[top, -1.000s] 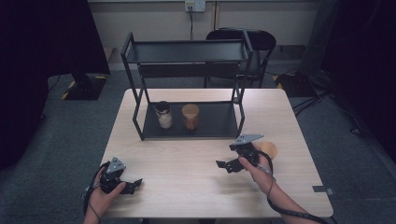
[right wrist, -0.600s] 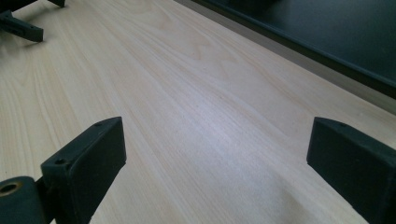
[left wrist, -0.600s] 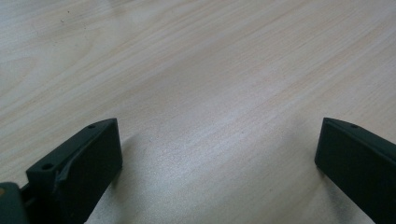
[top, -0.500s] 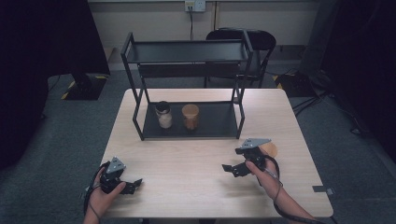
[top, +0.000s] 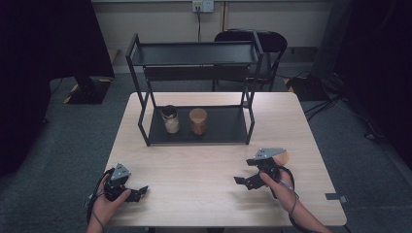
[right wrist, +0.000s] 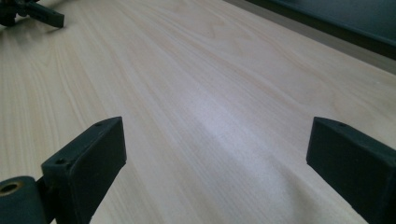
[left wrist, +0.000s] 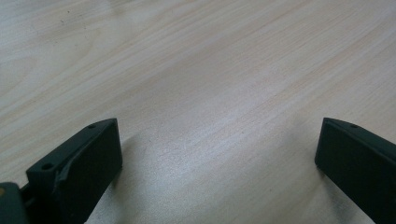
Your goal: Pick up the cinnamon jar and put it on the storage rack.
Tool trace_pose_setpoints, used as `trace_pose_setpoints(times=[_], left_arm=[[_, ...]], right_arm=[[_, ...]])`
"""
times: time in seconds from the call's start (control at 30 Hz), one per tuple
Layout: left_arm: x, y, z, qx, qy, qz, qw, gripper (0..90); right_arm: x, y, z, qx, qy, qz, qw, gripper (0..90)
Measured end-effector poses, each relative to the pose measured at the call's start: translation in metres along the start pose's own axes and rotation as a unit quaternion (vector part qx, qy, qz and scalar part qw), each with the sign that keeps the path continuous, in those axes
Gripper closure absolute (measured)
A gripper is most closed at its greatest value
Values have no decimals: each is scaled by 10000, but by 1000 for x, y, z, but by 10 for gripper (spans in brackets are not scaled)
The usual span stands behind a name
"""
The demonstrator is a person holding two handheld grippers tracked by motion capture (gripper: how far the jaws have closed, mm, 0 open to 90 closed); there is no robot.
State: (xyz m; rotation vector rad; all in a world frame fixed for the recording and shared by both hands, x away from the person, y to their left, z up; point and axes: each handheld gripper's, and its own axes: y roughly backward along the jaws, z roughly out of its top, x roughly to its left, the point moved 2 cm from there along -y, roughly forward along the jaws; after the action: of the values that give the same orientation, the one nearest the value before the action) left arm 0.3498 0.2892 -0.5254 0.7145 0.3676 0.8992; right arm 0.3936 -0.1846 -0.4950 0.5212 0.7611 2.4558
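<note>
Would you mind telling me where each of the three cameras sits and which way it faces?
High view: above the person's side, facing forward and down on the table, rack and two jars; both hands and the left gripper and right gripper show.
Left gripper view: rides on the left gripper, looking along its open jaws at bare tabletop.
Right gripper view: rides on the right gripper, facing across the table; open jaws show.
Shared: the right gripper view and high view both show the left gripper.

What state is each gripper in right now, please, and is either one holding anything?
Left gripper: open, jaws wide apart over bare table, holding nothing.
Right gripper: open, jaws wide apart, holding nothing.
</note>
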Motion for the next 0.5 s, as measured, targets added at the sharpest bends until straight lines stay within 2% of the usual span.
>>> trace_pose_setpoints(times=[0.5], left_arm=[[0,0,0,1,-2,1,10000,2]], right_arm=[[9,19,-1,-6,182,145,9997,33]])
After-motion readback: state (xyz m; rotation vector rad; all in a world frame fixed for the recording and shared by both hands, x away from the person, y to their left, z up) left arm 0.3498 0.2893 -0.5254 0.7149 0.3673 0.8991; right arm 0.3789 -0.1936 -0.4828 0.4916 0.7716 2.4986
